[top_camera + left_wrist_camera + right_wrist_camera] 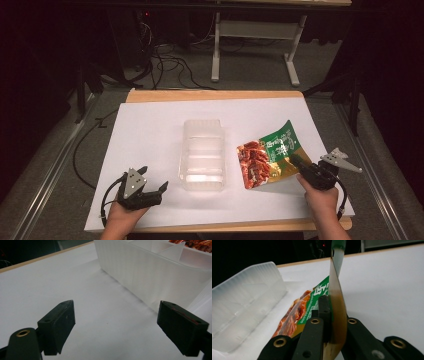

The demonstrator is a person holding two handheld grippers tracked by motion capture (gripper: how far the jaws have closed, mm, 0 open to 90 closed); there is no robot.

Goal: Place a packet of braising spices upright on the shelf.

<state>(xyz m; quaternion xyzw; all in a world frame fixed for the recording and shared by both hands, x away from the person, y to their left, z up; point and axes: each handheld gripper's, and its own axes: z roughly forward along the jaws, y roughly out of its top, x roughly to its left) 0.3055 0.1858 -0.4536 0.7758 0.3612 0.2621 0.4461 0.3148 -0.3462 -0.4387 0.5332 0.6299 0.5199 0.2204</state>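
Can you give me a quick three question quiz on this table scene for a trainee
1. What does the right gripper hold?
2. True or false: the left gripper stands open with nothing between its jaws.
3. The clear plastic tray lies: A) left of the packet, B) right of it, C) on top of it.

Key:
1. The green snack packet, pinched at one edge and tilted up off the white sheet.
2. True.
3. A.

Looks like a lab: paper-covered table (150,120) mid-frame, cables (170,65) and a desk frame (255,30) up top.
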